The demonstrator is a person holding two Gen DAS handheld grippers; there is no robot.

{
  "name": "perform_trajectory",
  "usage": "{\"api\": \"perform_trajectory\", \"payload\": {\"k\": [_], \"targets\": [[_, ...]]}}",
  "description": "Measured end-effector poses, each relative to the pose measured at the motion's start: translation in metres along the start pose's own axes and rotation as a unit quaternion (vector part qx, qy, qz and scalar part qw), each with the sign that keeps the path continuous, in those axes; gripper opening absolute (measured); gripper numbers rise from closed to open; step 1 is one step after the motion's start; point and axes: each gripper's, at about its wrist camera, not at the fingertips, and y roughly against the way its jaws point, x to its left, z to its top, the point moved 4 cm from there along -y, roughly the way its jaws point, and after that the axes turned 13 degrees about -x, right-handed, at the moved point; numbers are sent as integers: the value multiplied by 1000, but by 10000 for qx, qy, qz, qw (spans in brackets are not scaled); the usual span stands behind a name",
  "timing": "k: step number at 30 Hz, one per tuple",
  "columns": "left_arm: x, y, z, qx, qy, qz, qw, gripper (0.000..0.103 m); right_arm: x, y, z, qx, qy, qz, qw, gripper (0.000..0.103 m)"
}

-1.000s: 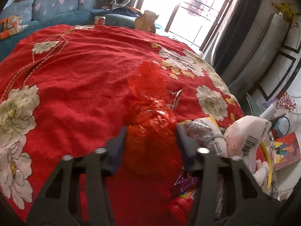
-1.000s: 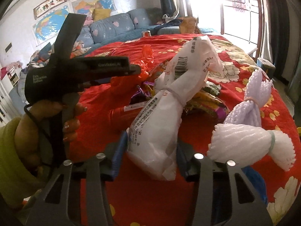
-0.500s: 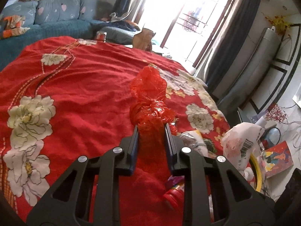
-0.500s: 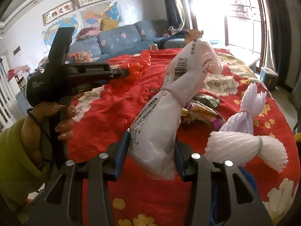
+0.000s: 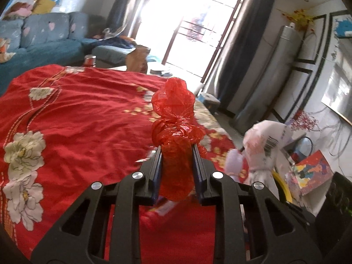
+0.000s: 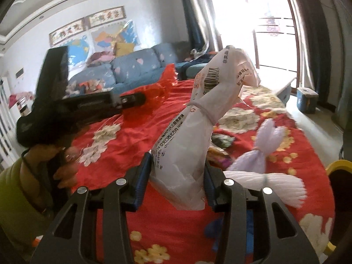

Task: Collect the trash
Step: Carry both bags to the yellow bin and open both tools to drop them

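My left gripper [image 5: 176, 154] is shut on a crumpled red plastic bag [image 5: 176, 121], held up above the red flowered bedspread [image 5: 77, 114]. In the right wrist view that same bag [image 6: 162, 85] sticks out past the left gripper's black body, which a hand in a green sleeve [image 6: 13, 198] holds. My right gripper [image 6: 177, 165] is shut on a white printed plastic bag [image 6: 198, 127] tied with a band, lifted off the bed; this bag [image 5: 266, 145] also shows at the right of the left wrist view.
White foam fruit nets [image 6: 261, 176] and coloured wrappers [image 6: 220, 147] lie on the bedspread to the right. A yellow rim [image 6: 338, 165] shows at the bed's right edge. A blue sofa [image 5: 44, 39] stands behind, with a bright balcony door [image 5: 198, 28] beyond.
The left gripper closed on the red bag and lifted it off the bedspread. The right gripper rose with the white bag, and the trash pile dropped lower in view.
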Motion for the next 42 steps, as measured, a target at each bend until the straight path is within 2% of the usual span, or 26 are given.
{"api": "perform_trajectory", "payload": {"k": [13,25,35,42], "targets": [[-60,-3,-17,157,-366,-552,9977,18,-64,38,10,-210,-417,-754,9961,42],[-111,-9,-37,328,-667,-941,9928,18,-132,80,12,-370,-873,-1500,9841,42],[-153,-21,-53,554,-963,-1235,9861,18,-177,110,2,-353,-1187,-1963,9727,42],[-183,-35,-70,750,-1172,-1417,9801,18,-207,127,-6,-186,-1382,-2150,9666,42]]}}
